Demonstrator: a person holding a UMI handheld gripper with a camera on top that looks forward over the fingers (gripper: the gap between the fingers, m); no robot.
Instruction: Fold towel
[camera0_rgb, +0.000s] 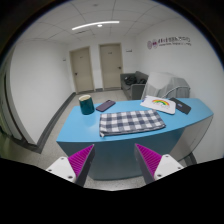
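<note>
fingers (113, 162) apart, empty | checked towel (130, 122) flat on blue table (80, 131) (wall sign unreadable)

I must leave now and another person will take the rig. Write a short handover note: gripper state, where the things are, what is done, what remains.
Gripper: open, holding nothing, raised in front of the table, well short of the towel.
Towel: checkered, lying flat on the blue table near its front edge, beyond the fingers. No fold is visible from here.
Also on the table: a dark cup behind the towel and a plate with a colourful pattern to the side.
Done: nothing visible so far.
Left: approach the towel, grasp an edge, fold it.
</note>
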